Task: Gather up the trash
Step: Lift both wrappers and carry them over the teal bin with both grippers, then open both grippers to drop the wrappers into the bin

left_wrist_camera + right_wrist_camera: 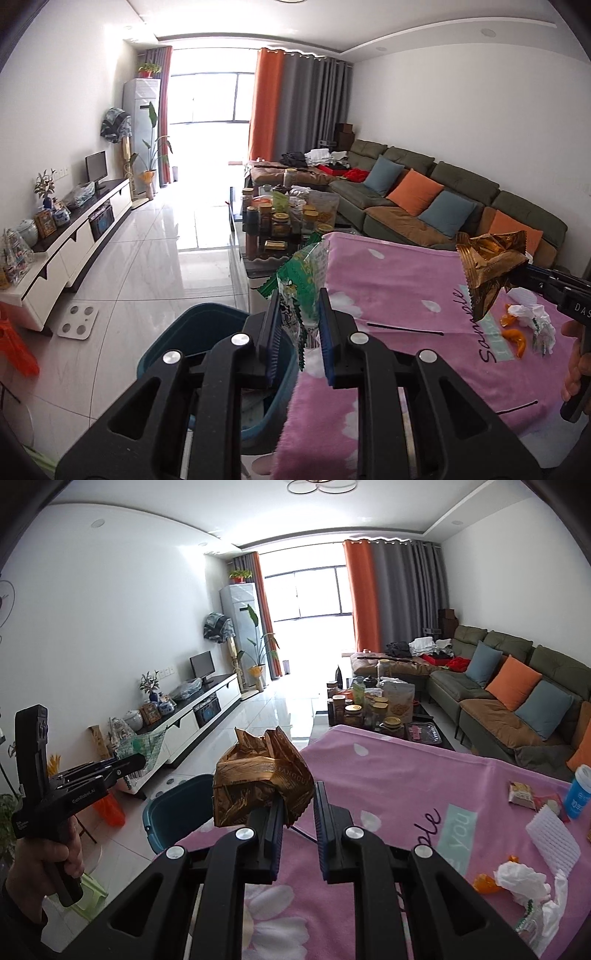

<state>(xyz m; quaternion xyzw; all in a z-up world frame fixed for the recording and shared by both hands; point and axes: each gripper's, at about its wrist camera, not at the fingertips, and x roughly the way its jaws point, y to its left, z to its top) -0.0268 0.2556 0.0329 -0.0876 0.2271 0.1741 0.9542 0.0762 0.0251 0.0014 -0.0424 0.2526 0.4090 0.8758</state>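
Left gripper (297, 325) clamps the green wrapper (303, 280) above the teal bin (207, 332) off the pink blanket's (406, 288) left edge, right gripper (298, 814) pinches the gold wrapper (258, 779) over that edge; next: release both over the bin.

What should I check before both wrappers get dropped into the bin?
1. Left tool grips green wrapper: ok.
2. Right tool grips gold wrapper: ok.
3. Green wrapper over the teal bin: ok, roughly above its rim.
4. Gold wrapper over the bin: not ok, it hangs above the pink blanket edge.
5. Bin has room: cannot tell, inside mostly hidden.
6. Trash left on the blanket: not ok, tissue and orange peel remain.
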